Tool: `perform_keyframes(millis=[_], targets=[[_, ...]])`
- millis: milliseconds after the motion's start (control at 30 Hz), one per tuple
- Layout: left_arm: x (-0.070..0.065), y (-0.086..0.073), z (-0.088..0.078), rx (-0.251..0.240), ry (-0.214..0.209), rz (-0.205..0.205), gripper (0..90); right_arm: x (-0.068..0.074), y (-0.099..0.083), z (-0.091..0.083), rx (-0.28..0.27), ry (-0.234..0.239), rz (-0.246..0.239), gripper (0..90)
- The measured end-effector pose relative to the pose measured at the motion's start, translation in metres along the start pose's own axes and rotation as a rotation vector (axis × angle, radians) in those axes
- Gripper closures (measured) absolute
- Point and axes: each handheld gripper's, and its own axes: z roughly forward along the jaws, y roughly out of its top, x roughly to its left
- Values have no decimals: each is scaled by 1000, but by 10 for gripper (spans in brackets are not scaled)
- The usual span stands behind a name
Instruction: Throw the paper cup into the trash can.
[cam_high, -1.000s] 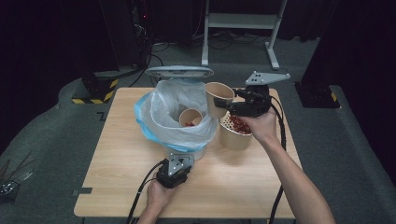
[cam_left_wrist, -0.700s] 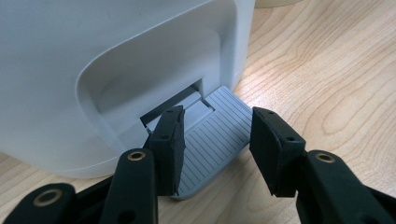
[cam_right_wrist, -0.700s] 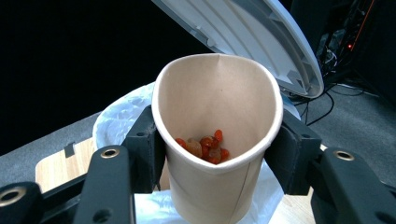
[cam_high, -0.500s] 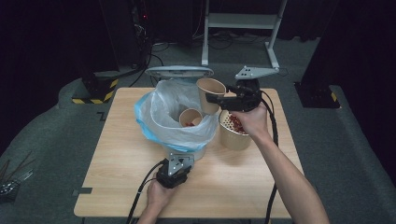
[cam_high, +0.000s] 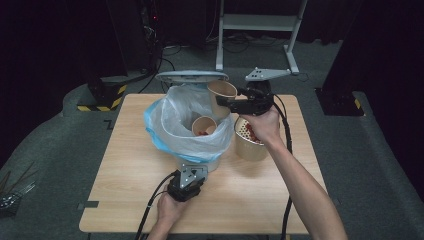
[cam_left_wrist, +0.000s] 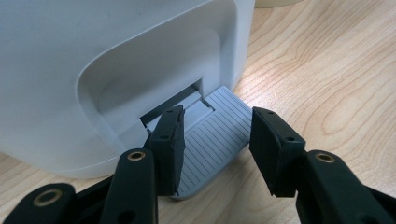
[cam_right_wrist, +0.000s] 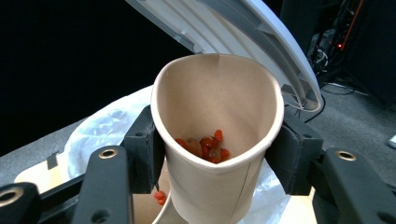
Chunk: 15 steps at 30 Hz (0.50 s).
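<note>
My right gripper (cam_high: 223, 103) is shut on a tan paper cup (cam_high: 221, 92), held tilted above the right rim of a white pedal bin. In the right gripper view the cup (cam_right_wrist: 219, 107) sits squeezed between the jaws, and red and brown scraps (cam_right_wrist: 205, 147) lie at its bottom. A clear bag (cam_high: 172, 120) lines the bin, and the bin lid (cam_high: 191, 76) stands up at the back. A second paper cup (cam_high: 204, 126) with red bits lies inside the bag. My left gripper (cam_left_wrist: 217, 126) is open and rests on the grey ribbed pedal (cam_left_wrist: 212, 144) at the bin's foot (cam_left_wrist: 93, 56).
A wider paper tub (cam_high: 248, 141) with a speckled inside stands on the wooden table (cam_high: 125, 190), right of the bin and under my right hand. Cables trail from both grippers over the near edge. Beyond the table are a white stand's legs (cam_high: 260, 30) and dark floor.
My right gripper has carried the cup left and away from the tub, to the bin's open mouth. The left gripper has stayed on the pedal.
</note>
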Motion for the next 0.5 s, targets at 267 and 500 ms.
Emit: perform_keyframes(millis=[267,500], targets=[[0,0,0,1,0,3,553,-3,-1,11,11,-17,5,429],[0,0,0,0,-1,-1,553,-4,-1,19,10,-23,12,421]])
